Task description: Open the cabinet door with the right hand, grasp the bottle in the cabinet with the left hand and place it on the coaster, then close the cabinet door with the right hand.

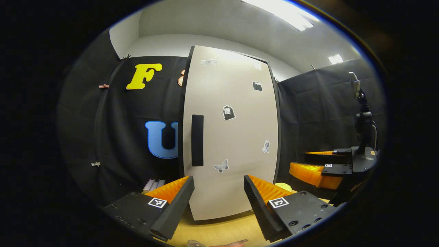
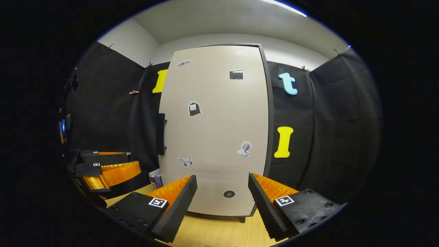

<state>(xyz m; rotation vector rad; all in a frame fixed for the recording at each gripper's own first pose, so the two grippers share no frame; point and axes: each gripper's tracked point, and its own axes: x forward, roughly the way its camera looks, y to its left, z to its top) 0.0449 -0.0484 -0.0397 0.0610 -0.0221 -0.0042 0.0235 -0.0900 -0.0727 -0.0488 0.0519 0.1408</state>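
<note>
- Tall beige cabinet door (image 1: 233, 133) stands closed on the wooden bench (image 1: 219, 230); its contents are hidden.
- Dark handle (image 1: 197, 140) sits at the door's left edge.
- Left tool (image 1: 218, 202) spread, holding nothing.
- Right tool (image 2: 222, 202) spread, holding nothing, facing the door.

— What's lying about on that pale wooden tabletop (image 2: 219, 233)?

— A couple of upright book-like things (image 2: 156, 178) at the back left edge, perhaps boxes; too small to tell. Light grey slats (image 1: 153, 185) lie flat near there too.

— And on the black cloth wall?

— Small clips (image 1: 104, 86) pinch it. Overhead, bright white ceiling light panels (image 1: 281, 13) glow.
</note>
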